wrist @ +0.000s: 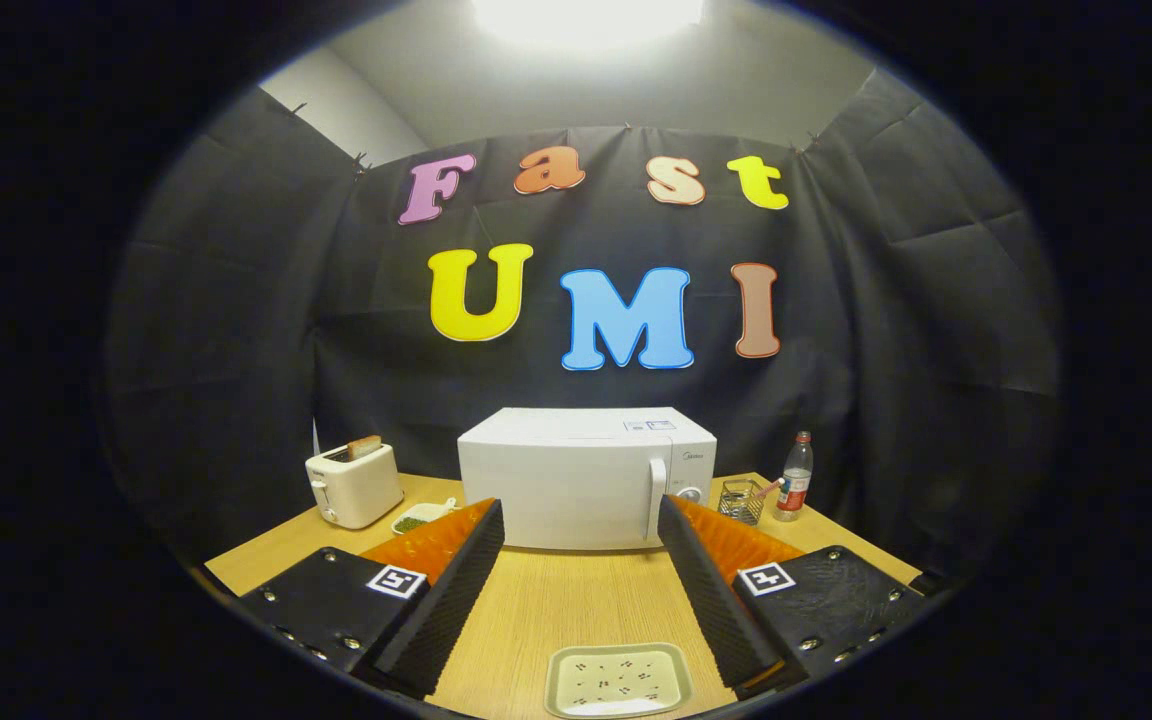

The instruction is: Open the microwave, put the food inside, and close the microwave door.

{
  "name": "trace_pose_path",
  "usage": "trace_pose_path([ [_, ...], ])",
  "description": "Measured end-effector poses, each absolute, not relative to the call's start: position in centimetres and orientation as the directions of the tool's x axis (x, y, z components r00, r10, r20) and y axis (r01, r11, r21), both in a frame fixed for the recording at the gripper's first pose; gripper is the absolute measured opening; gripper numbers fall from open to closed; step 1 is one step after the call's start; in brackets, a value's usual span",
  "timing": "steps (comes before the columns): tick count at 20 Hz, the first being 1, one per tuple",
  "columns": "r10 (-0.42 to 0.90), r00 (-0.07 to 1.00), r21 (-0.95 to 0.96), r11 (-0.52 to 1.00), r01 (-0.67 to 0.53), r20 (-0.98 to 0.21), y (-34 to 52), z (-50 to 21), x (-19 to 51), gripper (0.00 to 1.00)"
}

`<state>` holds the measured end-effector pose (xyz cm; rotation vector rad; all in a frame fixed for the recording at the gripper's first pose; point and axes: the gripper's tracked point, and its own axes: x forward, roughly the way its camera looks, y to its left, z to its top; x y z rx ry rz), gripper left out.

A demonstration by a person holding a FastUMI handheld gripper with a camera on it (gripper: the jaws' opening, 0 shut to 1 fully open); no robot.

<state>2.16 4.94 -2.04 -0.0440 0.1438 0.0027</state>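
The wooden counter (576,600) carries everything. Largest on it is the white microwave (576,480), standing at the back beyond the fingers with its door closed and a vertical handle (654,497) near its right side. To its left stands a white toaster (353,485) with a slice of bread (364,446) sticking up from a slot. The tool (581,525) is released, its fingers spread wide apart over the counter and gripping nothing. Between the fingers, close in, lies a pale tray (618,680) with small dark specks on it. Right of the microwave are a wire basket (739,500) and a clear bottle (794,478) with a red label. Between toaster and microwave sits a small white dish (420,519) of something green.
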Motion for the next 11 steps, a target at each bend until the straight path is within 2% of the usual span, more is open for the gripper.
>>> trace_pose_path([
  [11,0.014,0.993,-0.029,0.999,-0.017,-0.12,6.2,-1.1,1.4,0.98],
])
